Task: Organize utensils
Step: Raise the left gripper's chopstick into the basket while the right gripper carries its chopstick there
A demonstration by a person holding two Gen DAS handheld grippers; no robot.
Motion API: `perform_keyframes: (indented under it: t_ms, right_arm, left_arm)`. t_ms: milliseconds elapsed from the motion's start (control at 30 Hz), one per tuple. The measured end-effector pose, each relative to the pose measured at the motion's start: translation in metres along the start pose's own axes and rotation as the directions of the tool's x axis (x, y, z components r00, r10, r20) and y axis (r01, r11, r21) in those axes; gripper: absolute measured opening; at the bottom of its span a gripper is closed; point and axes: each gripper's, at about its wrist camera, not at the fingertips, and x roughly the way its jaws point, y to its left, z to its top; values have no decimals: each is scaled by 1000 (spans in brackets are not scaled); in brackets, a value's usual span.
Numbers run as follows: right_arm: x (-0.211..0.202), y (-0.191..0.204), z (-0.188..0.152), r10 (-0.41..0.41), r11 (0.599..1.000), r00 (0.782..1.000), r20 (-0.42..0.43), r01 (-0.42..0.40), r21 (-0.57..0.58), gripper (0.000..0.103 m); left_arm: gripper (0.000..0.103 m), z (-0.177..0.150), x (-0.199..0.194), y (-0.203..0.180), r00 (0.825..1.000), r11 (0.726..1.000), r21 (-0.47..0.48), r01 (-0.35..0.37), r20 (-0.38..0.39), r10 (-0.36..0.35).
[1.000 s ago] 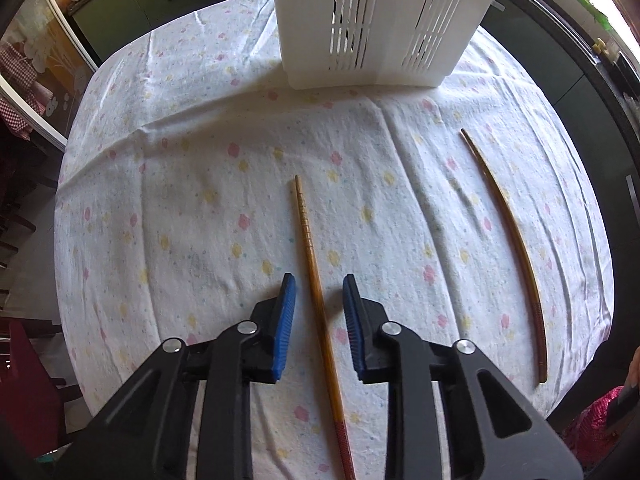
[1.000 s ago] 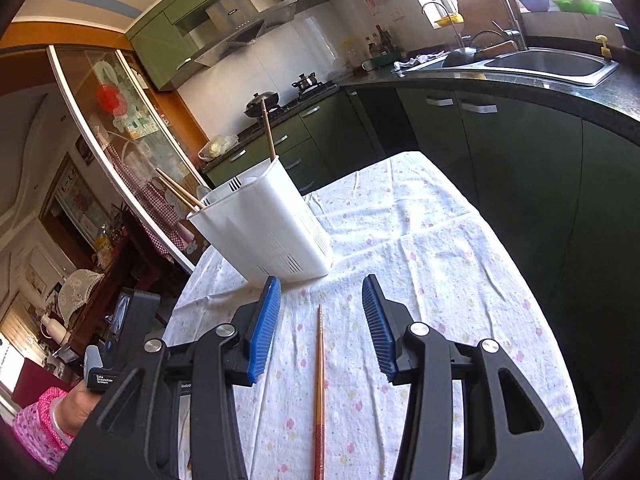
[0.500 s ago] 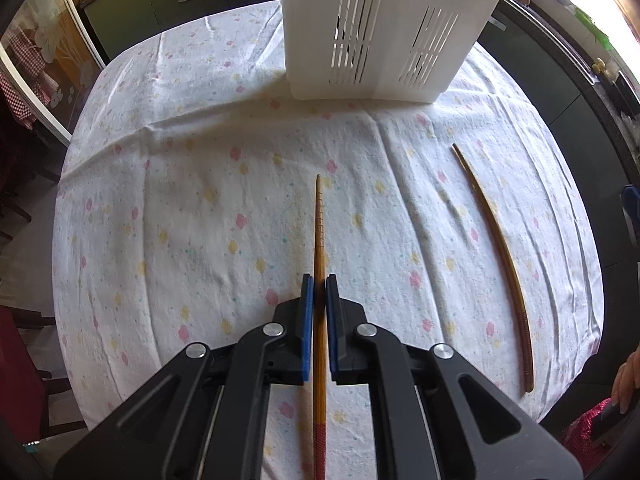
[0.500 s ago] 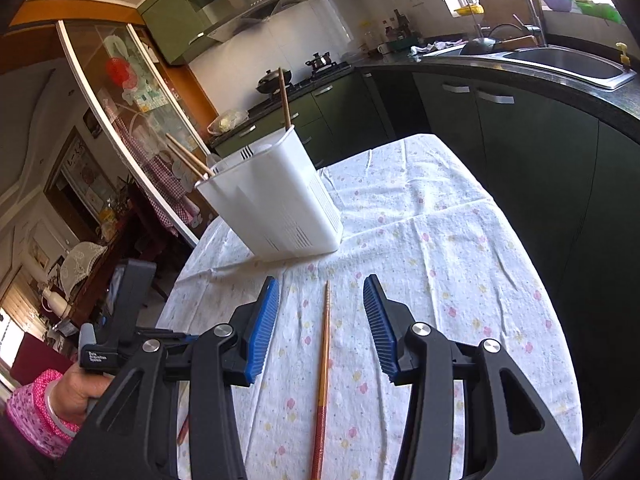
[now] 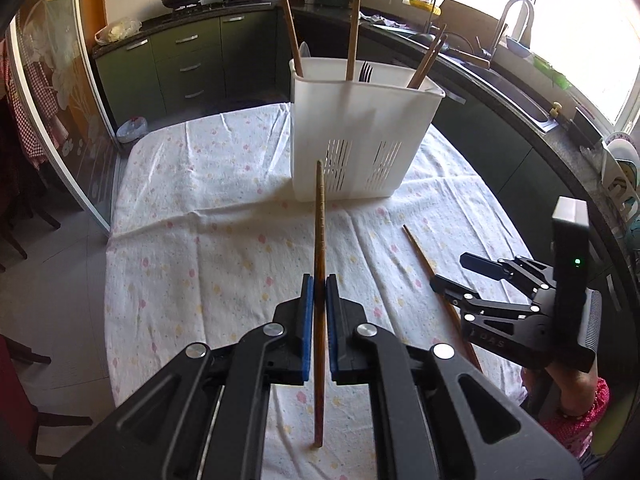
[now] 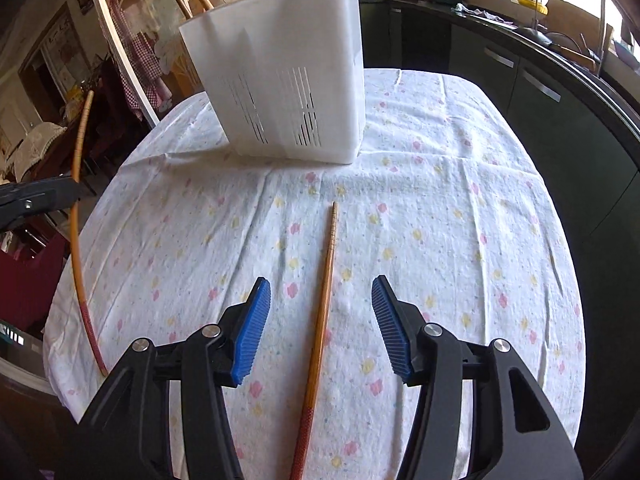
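My left gripper (image 5: pixel 316 280) is shut on a brown chopstick (image 5: pixel 319 216) and holds it lifted off the table, its tip toward the white slotted utensil basket (image 5: pixel 360 128). The basket holds several chopsticks and a fork. My right gripper (image 6: pixel 320 300) is open, low over the table, its fingers on either side of a second chopstick (image 6: pixel 322 312) that lies flat on the cloth. That chopstick (image 5: pixel 424 258) and the right gripper (image 5: pixel 460 276) also show at the right of the left wrist view. The held chopstick (image 6: pixel 76 208) shows at the left of the right wrist view.
The table has a white flowered cloth (image 5: pixel 208 248). The basket (image 6: pixel 288 80) stands at its far side. Dark green kitchen cabinets (image 5: pixel 176 60) and a counter with a sink (image 5: pixel 516 92) curve behind and to the right. A glass sliding door (image 5: pixel 52 92) is at the left.
My left gripper closed on the chopstick and lifted it off the cloth, tilting up to face the basket. My right gripper came down over the second chopstick, still open.
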Motion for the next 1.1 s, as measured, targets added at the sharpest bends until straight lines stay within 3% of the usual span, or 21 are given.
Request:
perform_keyframes:
  t_ms: [267, 433, 500, 567, 667, 767, 833, 933, 1100]
  right_arm:
    - [29, 9, 16, -28, 999, 994, -106, 27, -18, 54]
    - [43, 12, 22, -24, 999, 990, -136, 20, -31, 69]
    - [47, 15, 23, -38, 999, 989, -141, 32, -43, 71]
    - [48, 19, 25, -80, 995, 988, -133, 72, -66, 65]
    - [47, 18, 25, -84, 995, 988, -127, 77, -59, 57]
    - [45, 13, 25, -83, 996, 989, -123, 78, -45, 42]
    - [41, 6, 24, -83, 996, 990, -118, 79, -32, 22]
    - [38, -3, 24, -71, 997, 991, -112, 71, -8, 8]
    - [23, -20, 21, -19, 999, 998, -62, 22, 48, 7]
  left_arm:
    - [6, -5, -20, 5, 998, 999, -4, 33, 54, -33]
    - [6, -6, -29, 6, 996, 999, -3, 44, 80, -44]
    - [6, -7, -30, 7, 996, 999, -2, 49, 81, -48]
    - [6, -8, -31, 7, 995, 999, 1, 52, 83, -52]
    - [6, -10, -34, 7, 995, 998, 5, 55, 86, -55]
    - [6, -11, -36, 9, 995, 999, 5, 54, 88, -54]
    - [6, -11, -36, 9, 995, 999, 5, 53, 88, -53]
    - [6, -11, -36, 9, 995, 999, 5, 53, 88, -54]
    - [6, -11, -39, 11, 994, 998, 11, 59, 90, -59]
